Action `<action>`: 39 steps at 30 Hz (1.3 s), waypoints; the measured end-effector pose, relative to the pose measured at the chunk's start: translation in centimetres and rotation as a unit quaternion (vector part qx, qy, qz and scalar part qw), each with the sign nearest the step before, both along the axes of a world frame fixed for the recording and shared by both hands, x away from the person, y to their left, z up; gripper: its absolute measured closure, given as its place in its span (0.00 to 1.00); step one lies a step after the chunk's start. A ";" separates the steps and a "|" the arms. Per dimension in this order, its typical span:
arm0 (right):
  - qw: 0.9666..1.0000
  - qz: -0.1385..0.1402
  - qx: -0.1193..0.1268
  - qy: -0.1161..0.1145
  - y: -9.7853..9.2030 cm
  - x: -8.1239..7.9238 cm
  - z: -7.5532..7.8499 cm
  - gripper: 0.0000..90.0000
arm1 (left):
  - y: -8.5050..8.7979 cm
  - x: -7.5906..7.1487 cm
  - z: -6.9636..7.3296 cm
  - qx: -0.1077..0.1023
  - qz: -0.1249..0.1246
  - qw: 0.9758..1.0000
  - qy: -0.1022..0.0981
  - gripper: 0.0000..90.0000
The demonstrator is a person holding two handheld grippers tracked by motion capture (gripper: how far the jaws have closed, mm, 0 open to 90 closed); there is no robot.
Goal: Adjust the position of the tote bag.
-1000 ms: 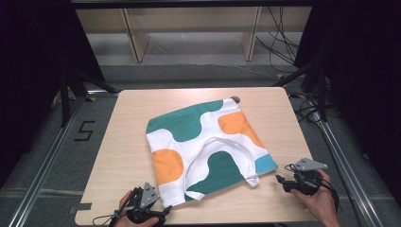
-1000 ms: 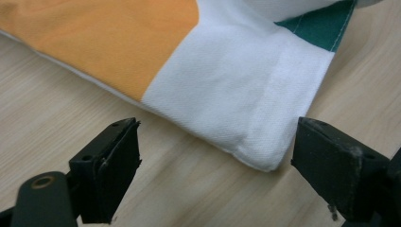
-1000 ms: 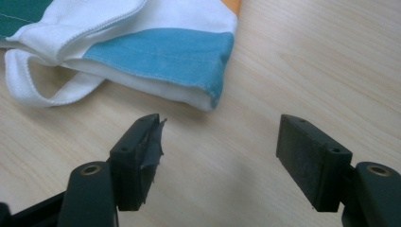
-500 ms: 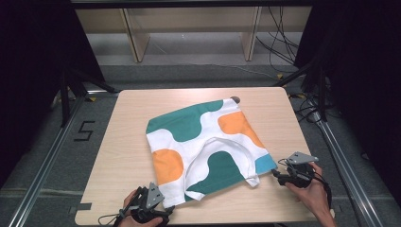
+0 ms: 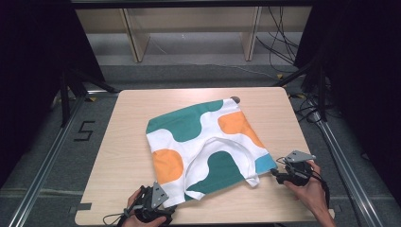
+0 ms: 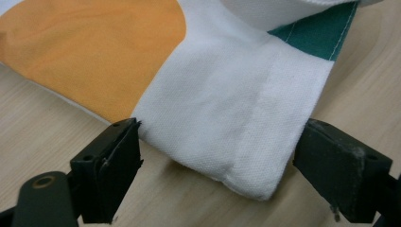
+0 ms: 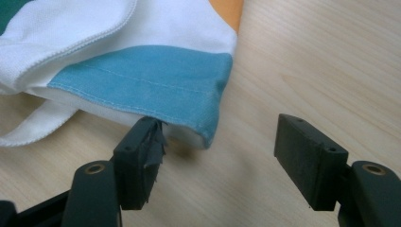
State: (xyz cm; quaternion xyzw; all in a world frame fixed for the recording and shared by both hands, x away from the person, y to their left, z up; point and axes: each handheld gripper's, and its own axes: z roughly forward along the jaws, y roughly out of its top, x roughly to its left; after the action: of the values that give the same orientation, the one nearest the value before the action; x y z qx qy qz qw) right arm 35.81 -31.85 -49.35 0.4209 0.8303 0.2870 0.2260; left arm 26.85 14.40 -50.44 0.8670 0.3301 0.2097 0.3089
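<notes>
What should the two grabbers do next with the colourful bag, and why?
Probably close both. The left gripper is open, with the tote bag's white corner between its jaws. The right gripper is open too, one jaw at the blue corner. Neither holds cloth yet, so pinching likely comes before any lifting.

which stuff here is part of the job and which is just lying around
In the job:
- tote bag, flat on the table
- left gripper, open around the bag's white corner
- right gripper, open at the bag's blue corner

Just about:
- wooden shelf unit behind the table
- cables on the floor
</notes>
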 end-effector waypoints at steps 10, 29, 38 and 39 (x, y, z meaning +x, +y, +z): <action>0.999 0.024 -0.007 -0.020 0.8 0.2 0.3 0.47 | 0.7 -0.1 1.0 -0.003 -0.039 0.998 -0.048 0.71; 0.991 0.092 -0.052 -0.077 2.8 -3.4 1.8 0.92 | 2.6 3.5 0.9 -0.013 -0.003 0.998 -0.054 0.94; 0.991 0.096 -0.038 -0.083 3.1 -8.4 2.3 0.93 | 2.8 3.6 1.4 -0.022 -0.003 0.998 -0.062 0.93; 0.991 0.097 -0.033 -0.082 2.9 -8.6 2.3 0.93 | 2.8 3.5 1.3 -0.027 0.000 0.998 -0.063 0.93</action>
State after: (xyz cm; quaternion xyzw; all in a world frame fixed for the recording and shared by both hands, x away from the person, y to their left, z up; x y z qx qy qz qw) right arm 27.18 -28.92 -47.05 0.3060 0.8548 0.3139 0.2778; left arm 30.37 17.19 -49.14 0.8435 0.3154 0.2546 0.3524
